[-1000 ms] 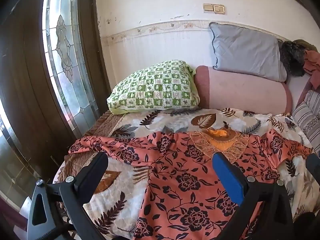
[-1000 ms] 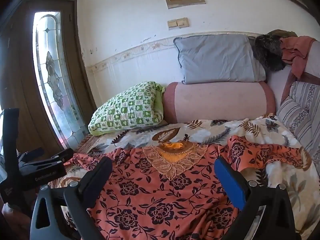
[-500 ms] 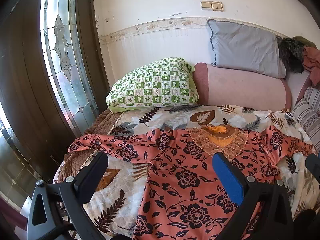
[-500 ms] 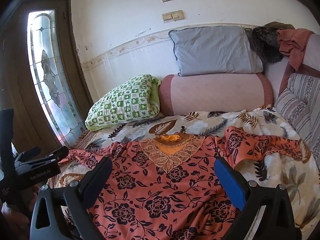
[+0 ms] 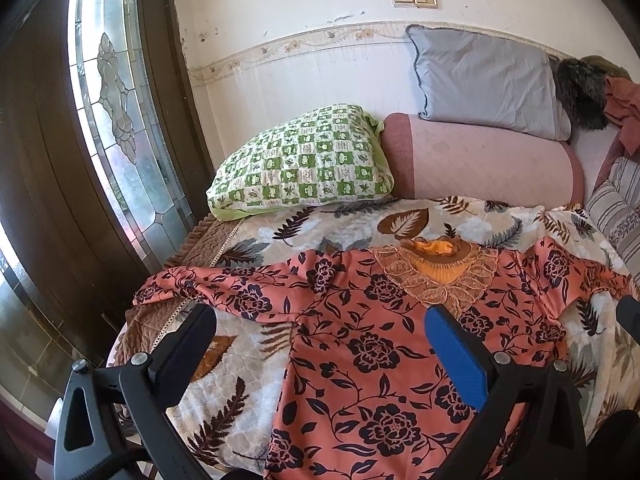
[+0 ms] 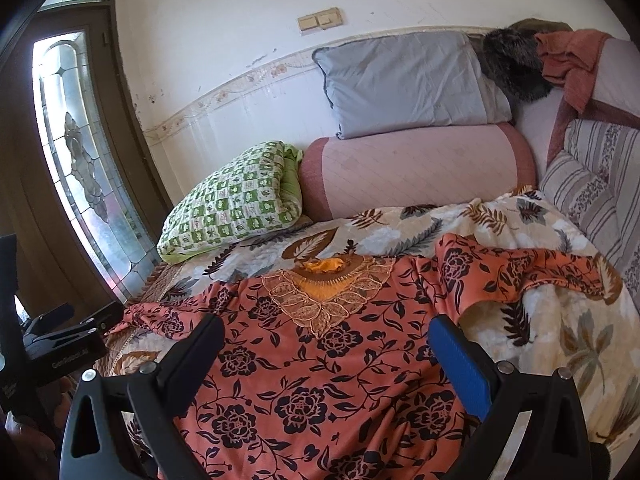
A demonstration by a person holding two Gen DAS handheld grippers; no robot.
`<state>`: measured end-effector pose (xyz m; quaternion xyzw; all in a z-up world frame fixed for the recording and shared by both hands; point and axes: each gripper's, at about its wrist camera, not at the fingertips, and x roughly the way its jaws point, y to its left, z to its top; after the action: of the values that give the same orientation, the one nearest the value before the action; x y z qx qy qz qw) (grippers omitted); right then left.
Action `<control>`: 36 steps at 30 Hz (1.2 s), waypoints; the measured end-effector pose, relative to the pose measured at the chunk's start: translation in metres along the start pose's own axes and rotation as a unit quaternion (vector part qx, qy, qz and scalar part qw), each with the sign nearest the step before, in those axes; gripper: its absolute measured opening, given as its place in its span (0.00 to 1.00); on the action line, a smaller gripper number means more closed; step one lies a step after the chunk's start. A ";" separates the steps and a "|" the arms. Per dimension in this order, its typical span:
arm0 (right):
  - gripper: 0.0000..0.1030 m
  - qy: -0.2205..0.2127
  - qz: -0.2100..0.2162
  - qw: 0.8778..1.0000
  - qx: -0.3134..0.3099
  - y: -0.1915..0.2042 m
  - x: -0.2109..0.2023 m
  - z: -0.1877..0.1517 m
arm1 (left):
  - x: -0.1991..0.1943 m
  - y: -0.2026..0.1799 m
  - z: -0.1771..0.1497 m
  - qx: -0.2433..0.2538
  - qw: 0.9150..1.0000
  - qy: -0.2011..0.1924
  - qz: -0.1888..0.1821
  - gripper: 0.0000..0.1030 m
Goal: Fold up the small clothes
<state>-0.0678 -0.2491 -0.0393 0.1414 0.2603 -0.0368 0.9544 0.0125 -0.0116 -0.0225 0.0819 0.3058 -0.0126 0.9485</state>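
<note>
Left wrist: blouse (image 5: 360,344) beside bedspread edge (image 5: 168,320).

Left gripper (image 5: 320,324) hangs wide open over an orange floral top (image 5: 360,344) spread flat on the leaf-print bedspread (image 5: 248,364), touching nothing. Green checked pillow (image 5: 304,164), pink bolster (image 5: 488,164) and grey pillow (image 5: 480,76) sit behind.

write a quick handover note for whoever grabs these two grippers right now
Left gripper: open, empty, above the garment's left side.
Right gripper: open, empty, above the garment's middle.
Orange floral garment: spread face up on the leaf-print bedspread, embroidered neckline toward the pillows. Left sleeve lies stretched out to the bed's edge; right sleeve is rumpled.
Done: garment laid out, no fold visible.
Left: smooth the right sleeve, fold both sleeves in, then fold the body.
</note>
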 end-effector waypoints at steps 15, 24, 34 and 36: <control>1.00 0.011 -0.004 1.000 0.019 -0.007 0.004 -0.004 | 0.002 -0.002 -0.005 0.004 1.000 0.003 -0.003 1.00; 1.00 0.006 -0.016 1.000 -0.009 0.010 -0.001 -0.002 | 0.000 -0.003 -0.006 0.004 1.000 0.003 -0.003 1.00; 1.00 0.010 -0.011 1.000 -0.019 0.020 0.000 -0.003 | -0.003 -0.003 -0.011 0.000 1.000 0.003 -0.004 1.00; 1.00 0.010 -0.011 1.000 -0.020 0.019 0.000 -0.003 | -0.003 -0.002 -0.012 -0.001 1.000 0.004 -0.004 1.00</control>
<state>-0.0667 -0.2296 -0.0373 0.1200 0.2722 -0.0411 0.9539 0.0030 -0.0121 -0.0304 0.0801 0.3095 -0.0157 0.9474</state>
